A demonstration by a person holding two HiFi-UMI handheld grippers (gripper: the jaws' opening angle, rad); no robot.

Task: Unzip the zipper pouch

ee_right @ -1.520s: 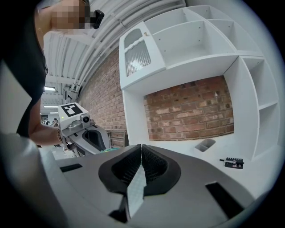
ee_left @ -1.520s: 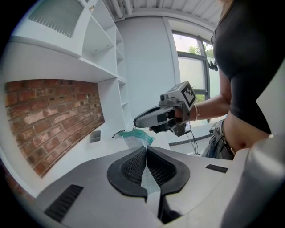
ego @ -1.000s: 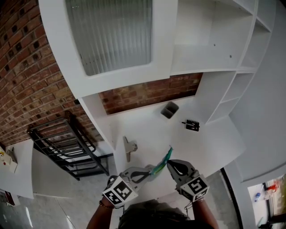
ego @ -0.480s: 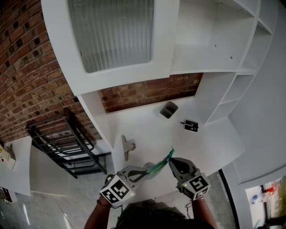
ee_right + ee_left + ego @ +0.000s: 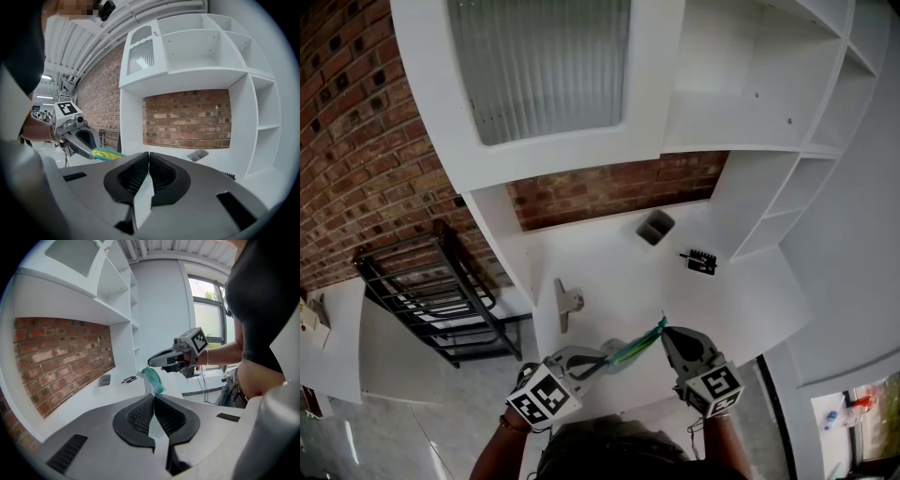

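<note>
A teal zipper pouch [image 5: 636, 346] with a yellow edge hangs stretched in the air between my two grippers, above the white counter's front edge [image 5: 609, 405]. My left gripper [image 5: 606, 360] is shut on its near pale end [image 5: 151, 391]. My right gripper [image 5: 666, 331] is shut on the far end, and the zipper pull is hidden at its tips. In the left gripper view the pouch [image 5: 153, 379] rises from my jaws to the right gripper [image 5: 149, 364]. In the right gripper view the pouch [image 5: 106, 153] runs from the left gripper [image 5: 92, 149] and passes behind my shut jaws.
On the counter sit a small dark grey tray [image 5: 656, 228], a black comb-like part [image 5: 700, 262] and a pale bracket [image 5: 568, 303]. A black metal rack [image 5: 431, 295] stands at the left. White shelves [image 5: 787, 197] and a ribbed-glass cabinet door [image 5: 539, 66] rise behind.
Both grippers have drawn slightly apart, the left one down-left and the right one to the right. The pouch between them looks longer and tauter.
</note>
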